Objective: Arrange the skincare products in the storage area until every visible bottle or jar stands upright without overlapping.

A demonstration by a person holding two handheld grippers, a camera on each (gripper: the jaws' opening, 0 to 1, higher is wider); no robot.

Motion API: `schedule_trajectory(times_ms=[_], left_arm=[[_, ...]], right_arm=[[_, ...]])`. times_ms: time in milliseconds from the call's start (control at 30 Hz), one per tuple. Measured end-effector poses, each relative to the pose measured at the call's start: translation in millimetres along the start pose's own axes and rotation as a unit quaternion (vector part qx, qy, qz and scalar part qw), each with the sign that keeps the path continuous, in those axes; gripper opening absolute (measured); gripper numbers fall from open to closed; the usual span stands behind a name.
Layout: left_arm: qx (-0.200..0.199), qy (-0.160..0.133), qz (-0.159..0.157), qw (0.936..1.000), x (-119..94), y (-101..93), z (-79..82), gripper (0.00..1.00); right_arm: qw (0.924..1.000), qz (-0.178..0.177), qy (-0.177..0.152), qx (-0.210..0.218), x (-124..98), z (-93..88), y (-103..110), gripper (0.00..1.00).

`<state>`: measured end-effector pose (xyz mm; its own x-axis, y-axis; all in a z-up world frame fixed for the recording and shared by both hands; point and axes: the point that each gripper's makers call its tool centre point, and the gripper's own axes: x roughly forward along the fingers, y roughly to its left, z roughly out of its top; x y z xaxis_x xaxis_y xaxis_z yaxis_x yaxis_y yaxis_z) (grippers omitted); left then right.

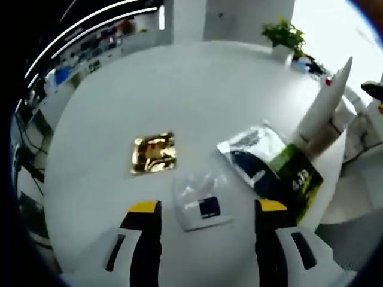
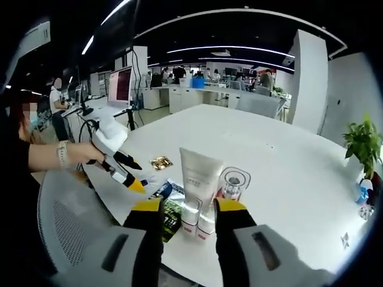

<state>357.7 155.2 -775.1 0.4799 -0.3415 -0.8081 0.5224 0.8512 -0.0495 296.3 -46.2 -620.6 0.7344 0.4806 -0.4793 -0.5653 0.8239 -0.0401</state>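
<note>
1. White worktop [image 1: 179, 89], round, carrying everything.
2. Left tool [image 1: 206, 209] released above a clear sachet [image 1: 200, 206]; right tool [image 2: 189, 206] released, with nothing between its jaws.
3. Tubes [image 2: 199, 179] upright near worktop edge, beside glass bottle [image 2: 232, 182].
4. Green pouch [image 1: 275, 164] flat.
5. Gold sachet [image 1: 154, 152] flat, apart.

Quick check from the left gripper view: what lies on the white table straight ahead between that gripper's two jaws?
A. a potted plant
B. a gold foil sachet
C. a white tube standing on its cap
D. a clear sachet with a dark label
D: the clear sachet with its dark label lies flat on the white table between the open jaws of the left gripper; the gold foil sachet lies farther off, up and left.
</note>
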Motion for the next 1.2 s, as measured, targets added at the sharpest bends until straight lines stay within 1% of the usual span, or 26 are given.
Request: schedule_trajectory(times_ms=[33, 100, 167, 300, 333, 433, 567, 700, 800, 867, 900, 1033, 1200], left_arm=[[-0.002, 0.003, 0.000, 1.0000, 1, 0.5, -0.3, 0.60], [-0.004, 0.001, -0.003, 1.0000, 4, -0.3, 1.2, 0.58], [-0.005, 0.008, 0.002, 1.0000, 5, 0.6, -0.2, 0.56], [0.009, 0.017, 0.011, 0.9998, 9, 2.1, -3.6, 0.54], [0.014, 0.012, 0.013, 0.9997, 9, 3.5, -1.1, 0.53], [0.009, 0.007, 0.015, 0.9998, 11, 5.8, 1.4, 0.53], [0.011, 0.002, 0.014, 0.9998, 12, 5.6, 2.1, 0.53], [0.011, -0.003, 0.014, 0.9998, 12, 5.8, 2.7, 0.52], [0.012, -0.007, 0.013, 0.9998, 12, 5.4, 3.7, 0.48], [0.010, -0.017, 0.013, 0.9997, 12, 6.0, 4.9, 0.40], [0.010, -0.020, 0.013, 0.9997, 12, 6.3, 5.1, 0.38], [0.014, -0.022, 0.008, 0.9996, 12, 5.8, 5.7, 0.38], [0.024, -0.010, -0.004, 0.9997, 11, 5.5, 5.7, 0.38]], right_arm=[[1.0000, 0.001, 0.001, 0.001, 0, -0.3, 0, 0.32], [1.0000, 0.000, 0.000, 0.003, 1, -0.8, -1, 0.32], [1.0000, 0.001, 0.003, 0.004, 2, -1.8, -2, 0.32], [0.9999, -0.003, 0.002, 0.010, 2, -2.8, -2, 0.32], [0.9999, -0.001, 0.003, 0.013, 3, -3.5, -2, 0.32], [0.9998, 0.000, 0.005, 0.018, 3, -4.5, -2, 0.31], [0.9997, -0.003, 0.003, 0.025, 3, -3.8, -5, 0.31], [0.9997, -0.002, 0.005, 0.023, 3, -4.4, -4, 0.30], [0.9997, 0.001, 0.007, 0.022, 4, -4.6, -2, 0.31], [0.9997, 0.001, 0.006, 0.022, 4, -4.0, -2, 0.31], [0.9997, 0.001, 0.005, 0.022, 4, -3.6, -2, 0.31], [0.9997, 0.004, 0.010, 0.022, 4, -5.4, 1, 0.31], [0.9997, 0.005, 0.006, 0.021, 4, -3.6, 4, 0.31]])
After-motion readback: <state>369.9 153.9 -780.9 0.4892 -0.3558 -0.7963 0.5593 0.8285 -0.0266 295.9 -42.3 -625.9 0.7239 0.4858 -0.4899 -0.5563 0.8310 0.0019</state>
